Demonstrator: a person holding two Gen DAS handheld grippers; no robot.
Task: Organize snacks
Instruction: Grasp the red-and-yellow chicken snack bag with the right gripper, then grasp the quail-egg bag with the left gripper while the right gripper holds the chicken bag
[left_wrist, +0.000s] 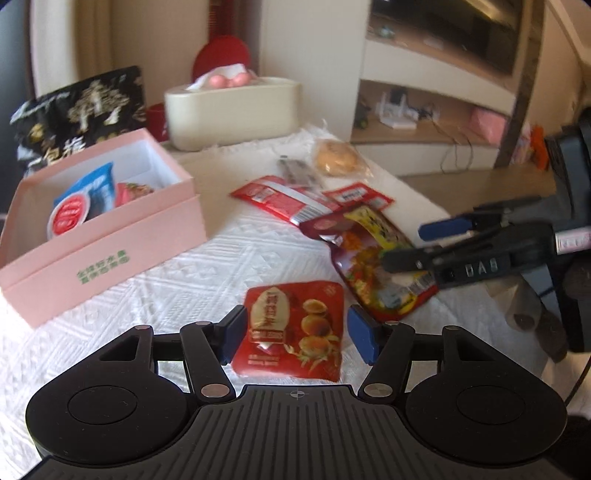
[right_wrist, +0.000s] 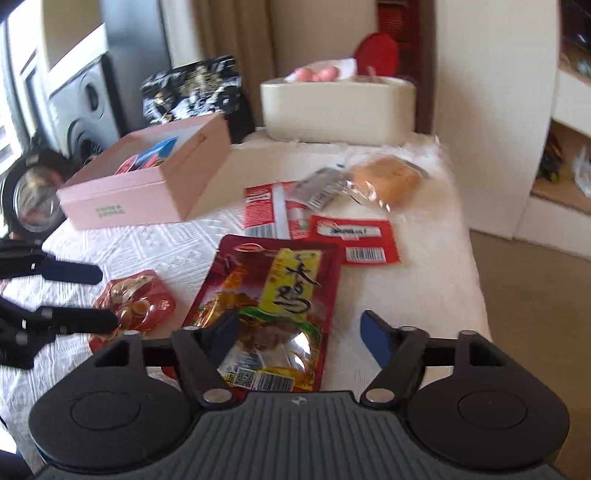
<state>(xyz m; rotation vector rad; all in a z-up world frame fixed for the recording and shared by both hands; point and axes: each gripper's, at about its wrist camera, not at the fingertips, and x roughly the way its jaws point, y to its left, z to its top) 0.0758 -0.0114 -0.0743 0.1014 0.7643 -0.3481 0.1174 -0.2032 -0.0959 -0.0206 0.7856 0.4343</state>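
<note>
A small red pastry packet (left_wrist: 295, 328) lies on the white tablecloth between the open fingers of my left gripper (left_wrist: 298, 332); it also shows in the right wrist view (right_wrist: 138, 302). A large red and yellow snack pouch (right_wrist: 273, 306) lies under my open right gripper (right_wrist: 301, 341), its left finger over the pouch. That pouch (left_wrist: 373, 254) and the right gripper (left_wrist: 402, 245) show in the left wrist view. An open pink box (left_wrist: 110, 236) holds a blue packet (left_wrist: 86, 197) and red packets. The left gripper (right_wrist: 105, 295) is open beside the small packet.
Two flat red sachets (right_wrist: 317, 225), a grey wrapper (right_wrist: 321, 186) and a wrapped bun (right_wrist: 388, 179) lie further back. A cream tissue box (right_wrist: 336, 107) and a black bag (right_wrist: 192, 88) stand behind. The table's right edge (right_wrist: 476, 258) drops to the floor.
</note>
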